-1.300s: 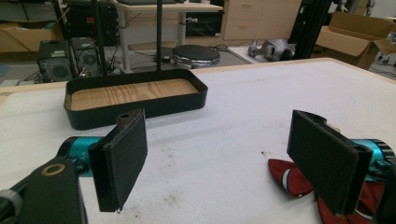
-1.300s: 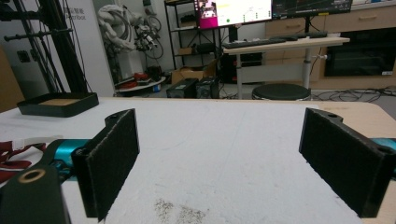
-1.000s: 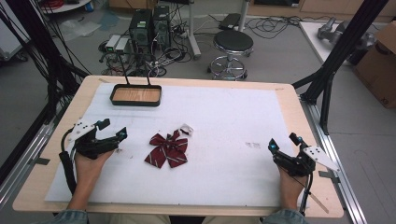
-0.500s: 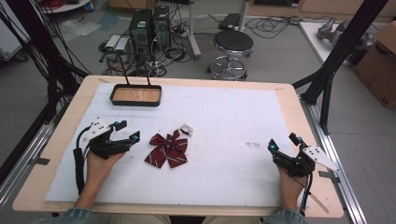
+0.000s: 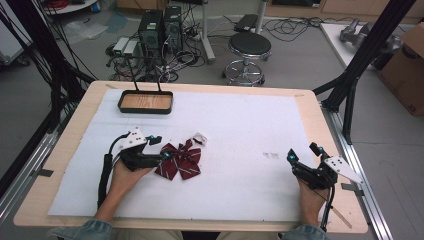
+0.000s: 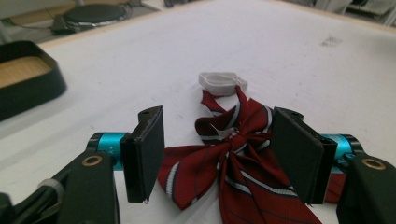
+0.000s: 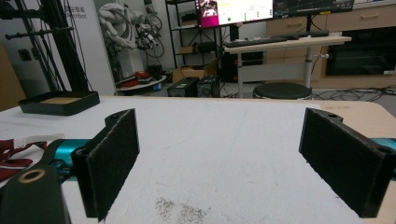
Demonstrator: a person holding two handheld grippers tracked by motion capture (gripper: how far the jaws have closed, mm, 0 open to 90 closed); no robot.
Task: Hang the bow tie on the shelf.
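Starting at the near edge of the bench (image 5: 65, 150), both forearms come in from the bottom, one claw in each hand. The left claw (image 5: 161, 154) sits at the near left, jaws spread wide apart and gripping nothing. It is right on the spot: its tips meet the left edge of the red striped bow tie (image 5: 179, 161). The right claw (image 5: 300, 156) rests at the near right, jaws also apart and empty, well clear of the bow tie, with bare white cover between them.

So the left hand is plainly the nearer one. In the left gripper view the left claw (image 6: 219, 154) straddles the bow tie (image 6: 233, 158): the knot lies just ahead, between the two pads, and the wings spread across the gap from pad to pad. The long axis runs crosswise to the claw's reach, so closing here would pinch the wings toward the knot, I reckon.

Farther out, a white elastic loop (image 6: 222, 81) trails off the far end of the bow tie. Beyond that, at the far left, stands a black tray (image 5: 145, 102), untouched.
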